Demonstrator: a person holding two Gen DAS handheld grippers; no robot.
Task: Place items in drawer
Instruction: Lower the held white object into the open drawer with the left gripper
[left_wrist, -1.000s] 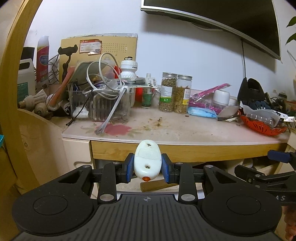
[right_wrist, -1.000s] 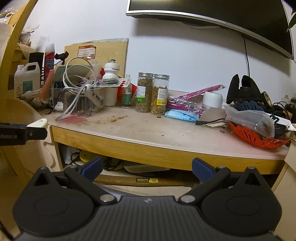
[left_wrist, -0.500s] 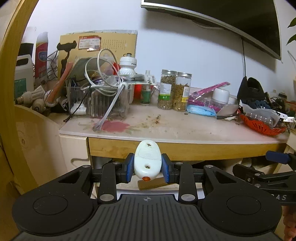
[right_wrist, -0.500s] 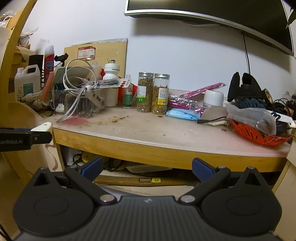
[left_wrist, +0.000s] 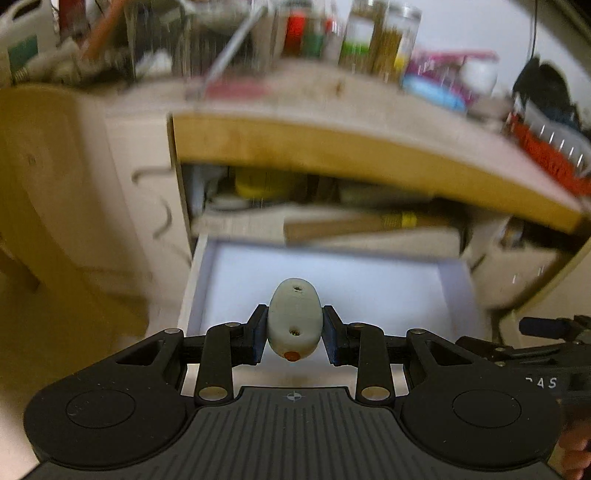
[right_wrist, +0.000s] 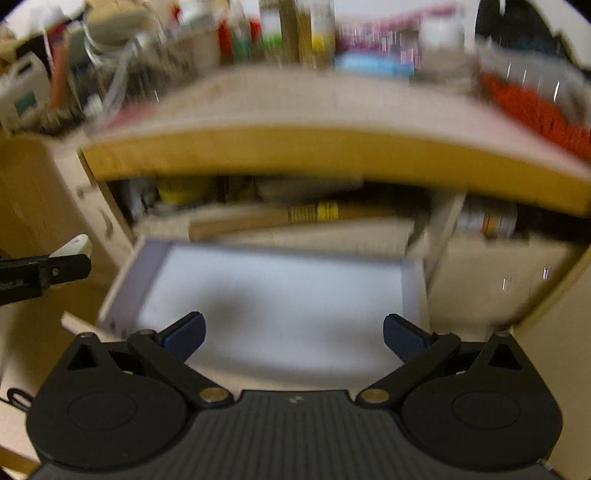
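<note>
The left gripper (left_wrist: 294, 334) has its jaws pinched on a small white oval device (left_wrist: 294, 320) with two screw holes and an orange tip, held just above the front part of the pulled-out drawer (left_wrist: 458, 291), whose pale interior lies below it. The right gripper (right_wrist: 293, 332) has its jaws spread wide and holds nothing; it hangs over the same drawer (right_wrist: 123, 284). Behind the drawer, a shelf under the bench (left_wrist: 369, 151) carries a wooden handle with a yellow label (left_wrist: 369, 223) and a yellow object (left_wrist: 266, 182). Jars (left_wrist: 380, 35), a red basket (left_wrist: 546, 158) and other clutter stand blurred on the bench top. The right wrist view shows the left gripper's side with the white device tip (right_wrist: 74, 245) at the drawer's left; the left wrist view shows the right gripper's body (left_wrist: 546, 343) at its right edge.
</note>
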